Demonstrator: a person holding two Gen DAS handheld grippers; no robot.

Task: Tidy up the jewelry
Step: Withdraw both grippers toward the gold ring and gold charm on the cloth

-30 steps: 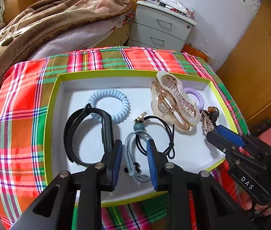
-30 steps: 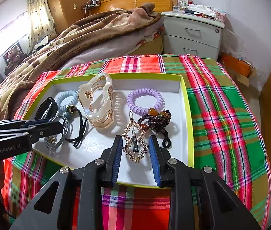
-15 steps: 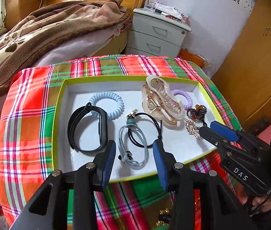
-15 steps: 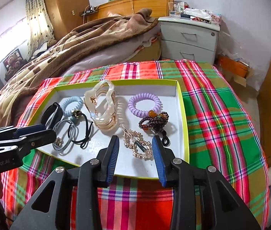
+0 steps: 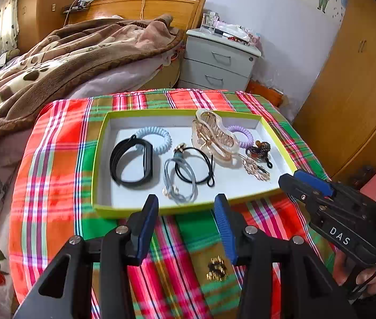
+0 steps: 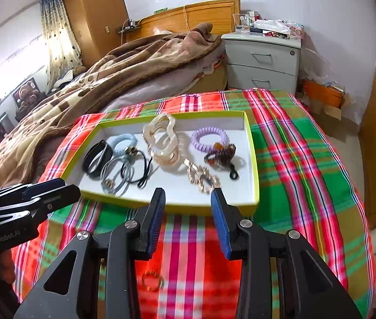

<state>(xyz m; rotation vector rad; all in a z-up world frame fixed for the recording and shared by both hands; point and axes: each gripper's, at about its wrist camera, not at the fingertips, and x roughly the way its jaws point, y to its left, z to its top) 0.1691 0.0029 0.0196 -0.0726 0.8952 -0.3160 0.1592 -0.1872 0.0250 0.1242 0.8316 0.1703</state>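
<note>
A white tray with a lime rim [image 5: 188, 208] [image 6: 251, 156] sits on a plaid cloth. It holds a black band [image 5: 132, 163], a blue coil tie [image 5: 153, 138], a grey tie [image 5: 180, 180], a black cord [image 5: 196, 167], a clear claw clip [image 5: 214, 138] [image 6: 164, 138], a purple coil tie [image 6: 209, 138], a bead bracelet [image 6: 220, 156] and a gold brooch [image 6: 202, 178]. My left gripper [image 5: 186, 207] and right gripper [image 6: 188, 199] are open and empty, just short of the tray's near rim. A small gold piece [image 5: 216, 268] and a gold ring [image 6: 152, 283] lie on the cloth below the grippers.
A bed with a brown blanket [image 5: 55, 61] is behind on the left. A grey nightstand [image 5: 220, 58] stands at the back. A wooden wardrobe [image 5: 352, 93] is on the right. The plaid cloth [image 6: 307, 172] drops off at its right edge.
Both grippers have pulled back and up from inside the tray to before its near rim, and have opened wider. The jewelry in the tray has not moved.
</note>
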